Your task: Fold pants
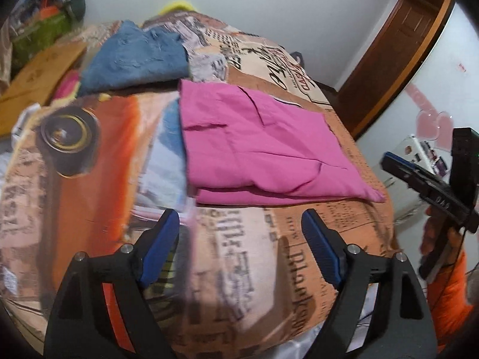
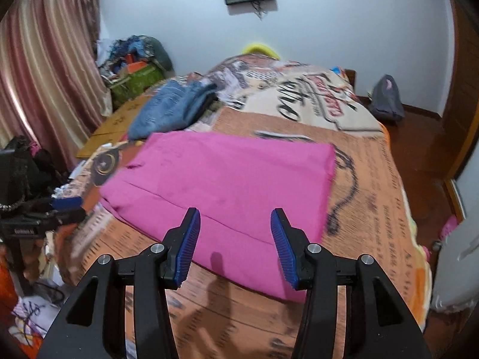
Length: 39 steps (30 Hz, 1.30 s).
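The pink pants (image 2: 221, 191) lie on the printed bedspread (image 2: 368, 197), already doubled into a broad rectangle with layered edges stacked along the near side, so the folding looks well along, perhaps one more fold from done. A loose flap and a few soft creases cross the top layer. The right gripper (image 2: 235, 239) hangs just above the near edge of the cloth with its blue pads spread wide and nothing between them. The left gripper (image 1: 239, 245) sits short of the fabric, over bare bedspread, its fingers equally parted and empty. To make the next fold clean, I would judge each tool should take a corner of the near edge, biting through all the layers together, not only the top one, then lift low and carry the edge evenly across so the sides line up; the cloth looks thin and limp, so it could sag or slide between layers if raised too high. Beyond the pants, a blue denim garment (image 2: 173, 107) lies crumpled toward the far side of the bed, near but apart from them.
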Each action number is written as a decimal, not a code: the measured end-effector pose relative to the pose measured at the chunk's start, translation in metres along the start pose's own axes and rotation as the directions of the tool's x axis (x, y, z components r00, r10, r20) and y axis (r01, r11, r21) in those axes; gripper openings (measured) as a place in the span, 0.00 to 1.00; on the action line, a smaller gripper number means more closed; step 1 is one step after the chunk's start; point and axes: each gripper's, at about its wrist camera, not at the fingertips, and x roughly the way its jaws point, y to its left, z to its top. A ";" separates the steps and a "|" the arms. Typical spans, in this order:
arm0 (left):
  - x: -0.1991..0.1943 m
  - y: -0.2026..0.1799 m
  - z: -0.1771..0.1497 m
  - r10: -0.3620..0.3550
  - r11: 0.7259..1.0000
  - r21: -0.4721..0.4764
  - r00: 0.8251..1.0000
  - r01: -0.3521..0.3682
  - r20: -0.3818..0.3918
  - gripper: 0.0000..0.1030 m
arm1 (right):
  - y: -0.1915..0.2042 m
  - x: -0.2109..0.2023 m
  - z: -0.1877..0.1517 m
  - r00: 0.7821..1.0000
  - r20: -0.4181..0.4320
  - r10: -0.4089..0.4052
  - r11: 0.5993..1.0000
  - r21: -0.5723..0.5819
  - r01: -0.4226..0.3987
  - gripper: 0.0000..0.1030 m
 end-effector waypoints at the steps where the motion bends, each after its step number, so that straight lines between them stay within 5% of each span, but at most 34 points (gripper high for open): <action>1: 0.005 0.000 0.001 -0.019 1.000 -0.010 1.000 0.019 -0.018 0.81 | 0.006 0.005 0.002 1.000 0.001 0.010 1.000 -0.010 -0.010 0.44; 9: 0.031 0.000 0.007 -0.104 0.993 -0.059 0.991 0.099 -0.086 0.86 | 0.030 0.038 0.006 0.999 -0.023 0.034 0.998 -0.061 -0.035 0.44; 15: 0.045 -0.001 0.018 -0.122 0.990 -0.081 0.990 0.116 -0.075 0.91 | 0.030 0.064 -0.004 0.992 -0.121 0.049 0.995 -0.076 -0.058 0.44; 25: 0.060 0.017 0.046 -0.153 0.974 -0.174 0.987 0.143 -0.046 0.90 | 0.029 0.064 -0.007 0.990 -0.128 0.060 0.993 -0.098 -0.073 0.46; 29: 0.070 0.017 0.058 -0.115 0.982 -0.157 0.992 0.106 -0.049 0.66 | 0.027 0.066 -0.006 0.989 -0.129 0.069 0.993 -0.091 -0.081 0.46; 31: 0.073 0.016 0.061 -0.047 0.989 -0.143 0.997 0.038 -0.060 0.39 | 0.027 0.065 -0.007 0.990 -0.126 0.069 0.993 -0.082 -0.080 0.46; 34: 0.070 0.017 0.064 -0.052 0.988 -0.146 0.997 0.044 -0.048 0.34 | 0.027 0.063 -0.006 0.989 -0.131 0.065 0.995 -0.071 -0.075 0.46; 39: 0.049 -0.003 0.067 0.043 0.999 -0.006 0.999 -0.043 0.030 0.28 | 0.027 0.056 0.003 0.989 -0.122 0.085 0.994 -0.053 -0.092 0.46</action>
